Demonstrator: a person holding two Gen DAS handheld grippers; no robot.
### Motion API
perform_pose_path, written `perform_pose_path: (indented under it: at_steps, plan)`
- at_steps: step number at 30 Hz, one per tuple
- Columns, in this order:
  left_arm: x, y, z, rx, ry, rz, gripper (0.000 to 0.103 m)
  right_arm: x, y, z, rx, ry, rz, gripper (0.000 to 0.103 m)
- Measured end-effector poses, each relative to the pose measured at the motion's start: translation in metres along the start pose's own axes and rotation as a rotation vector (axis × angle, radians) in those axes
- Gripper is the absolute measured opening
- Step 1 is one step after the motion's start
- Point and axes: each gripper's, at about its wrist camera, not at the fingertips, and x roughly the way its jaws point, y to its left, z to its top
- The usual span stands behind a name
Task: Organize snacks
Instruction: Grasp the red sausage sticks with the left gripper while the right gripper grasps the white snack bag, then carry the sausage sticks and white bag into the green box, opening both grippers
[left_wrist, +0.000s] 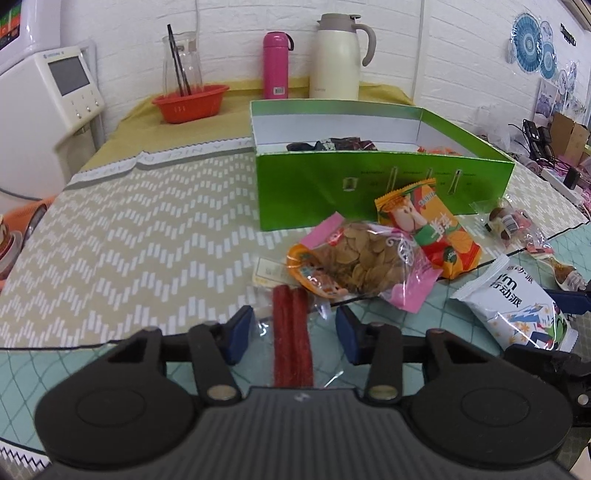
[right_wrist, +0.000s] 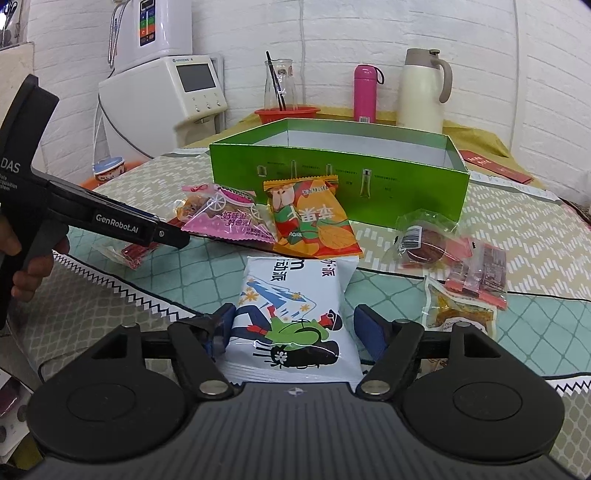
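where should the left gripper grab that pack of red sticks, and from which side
Grip the red stick pack across its narrow width, midway along the two sticks, coming down from above at the near end. It lies flat, pointing away between the left gripper fingers, and its far end sits against the seed bag.

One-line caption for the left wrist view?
Left gripper straddling a red stick snack packet, green box beyond.
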Motion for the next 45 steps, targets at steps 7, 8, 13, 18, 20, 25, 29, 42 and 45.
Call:
perform_pose_path:
  at_steps: [7, 8, 13, 18, 20, 25, 29, 42, 45]
  plan:
    - [-0.008, -0.002, -0.006, -0.032, -0.049, 0.030, 0.034, 0.007, 0.002, 0.002, -0.027, -0.011, -0.015, 0.103]
    - [-0.013, -0.003, -0.007, -0.044, -0.066, 0.026, 0.026, 0.006, 0.003, 0.003, -0.029, -0.010, -0.024, 0.102]
    - [-0.030, -0.004, -0.020, -0.075, -0.065, -0.004, 0.022, -0.005, 0.006, 0.002, -0.027, -0.020, 0.013, 0.100]
    - [-0.042, 0.002, -0.026, -0.129, -0.071, -0.027, 0.022, -0.018, 0.008, 0.009, -0.031, -0.071, 0.007, 0.100]
    - [-0.048, 0.003, -0.027, -0.133, -0.081, -0.028, 0.022, -0.023, 0.008, 0.012, -0.027, -0.091, 0.010, 0.100]
    - [-0.071, 0.004, -0.023, -0.133, -0.129, -0.040, 0.022, -0.031, 0.006, 0.017, -0.015, -0.125, 0.018, 0.100]
    - [-0.085, -0.007, -0.014, -0.038, -0.192, 0.055, 0.022, -0.028, 0.003, 0.017, 0.003, -0.120, 0.012, 0.100]
    - [-0.075, -0.021, 0.028, -0.008, -0.213, -0.062, 0.022, -0.027, -0.005, 0.025, 0.023, -0.138, 0.012, 0.100]
    - [-0.074, -0.024, 0.037, -0.004, -0.242, -0.061, 0.022, -0.028, -0.008, 0.029, 0.024, -0.153, 0.003, 0.100]
